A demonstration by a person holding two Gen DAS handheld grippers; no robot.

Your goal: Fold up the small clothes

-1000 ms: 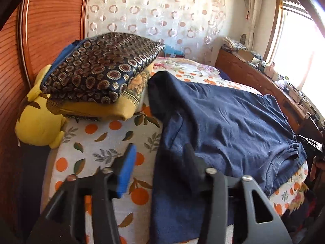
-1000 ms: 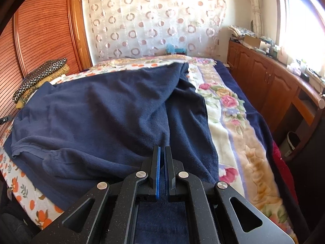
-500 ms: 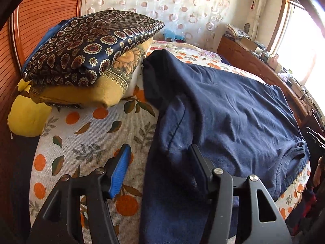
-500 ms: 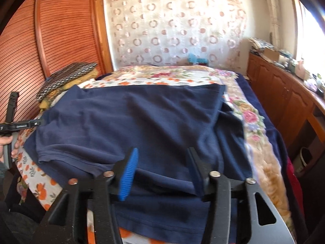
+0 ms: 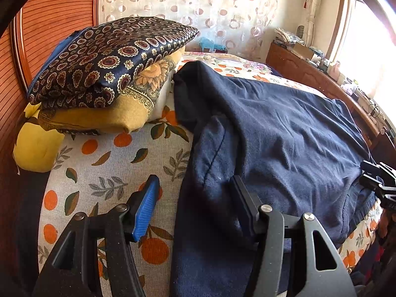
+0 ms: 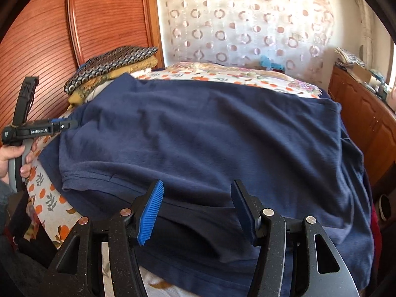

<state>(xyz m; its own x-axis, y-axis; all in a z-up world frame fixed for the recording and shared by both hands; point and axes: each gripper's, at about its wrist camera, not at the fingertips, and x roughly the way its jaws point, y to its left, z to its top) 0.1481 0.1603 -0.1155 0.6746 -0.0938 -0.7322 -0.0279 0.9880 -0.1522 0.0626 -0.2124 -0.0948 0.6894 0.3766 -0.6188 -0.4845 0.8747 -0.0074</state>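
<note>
Right gripper [image 6: 196,210] jaws opening, empty, above shirt [image 6: 210,136] hem; left gripper [image 5: 195,205] spread, apparently straddling shirt edge, angled down.

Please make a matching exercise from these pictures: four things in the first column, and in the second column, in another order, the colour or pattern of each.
Things:
1. shirt
2. top pillow
3. bedsheet
4. curtain

Descriptions:
A. white with orange fruits and leaves
B. pale, with rings and dots
C. plain navy blue
D. dark, with round medallions

Pairs: 1-C, 2-D, 3-A, 4-B
</note>
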